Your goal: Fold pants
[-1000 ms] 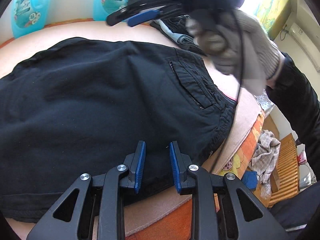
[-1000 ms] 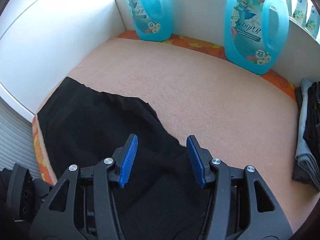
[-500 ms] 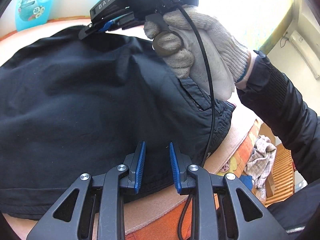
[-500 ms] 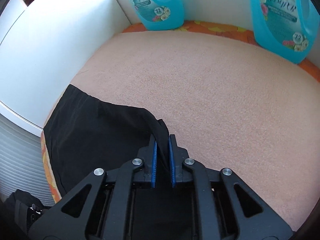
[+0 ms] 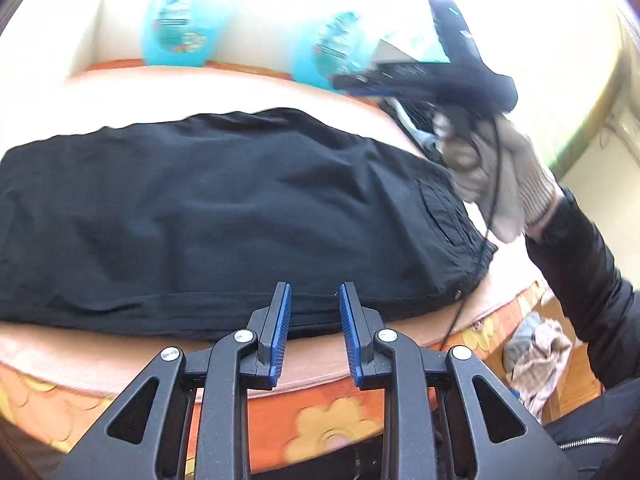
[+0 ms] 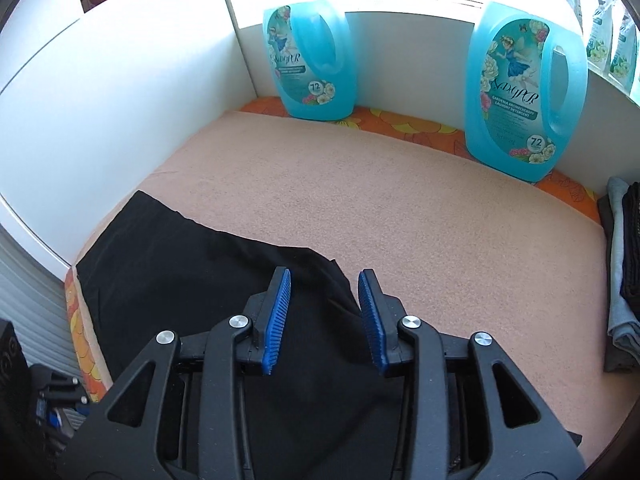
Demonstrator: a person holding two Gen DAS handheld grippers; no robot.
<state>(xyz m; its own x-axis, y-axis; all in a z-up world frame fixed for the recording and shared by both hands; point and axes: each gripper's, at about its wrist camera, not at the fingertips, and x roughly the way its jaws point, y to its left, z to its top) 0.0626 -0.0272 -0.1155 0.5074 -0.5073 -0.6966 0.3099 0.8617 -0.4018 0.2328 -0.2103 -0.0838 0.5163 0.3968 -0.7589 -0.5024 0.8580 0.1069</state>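
Left wrist view: peach mat (image 5: 248,92) covers the work surface, over an orange flowered cloth (image 5: 320,412) that shows at the near edge. Black pants (image 5: 224,216) lie flat across the mat, folded into a wide band, waistband and pocket end toward the right. Left gripper (image 5: 314,312) sits at the near hem of the pants, jaws a small gap apart, nothing clamped, pads clear of the fabric. Right gripper (image 5: 360,84) is up at the top right, blurred, held by a gloved hand (image 5: 496,176) with a dark sleeve (image 5: 580,272). A thin black cable (image 5: 480,264) hangs from it across the waistband. Two blue detergent jugs, blurred, stand at the back.

Right wrist view: same mat (image 6: 400,208), mostly bare. Pants (image 6: 192,272) fill the lower left, the edge running right under the gripper (image 6: 324,312). Its jaws are opening; black fabric lies below and between the blue pads (image 6: 276,316), not pinched. White wall panels (image 6: 100,100) close the left and back. One detergent jug (image 6: 312,64) in the back corner, a second jug (image 6: 528,96) at the back right. Stack of folded dark and grey clothes (image 6: 624,264) at the right edge of the mat.
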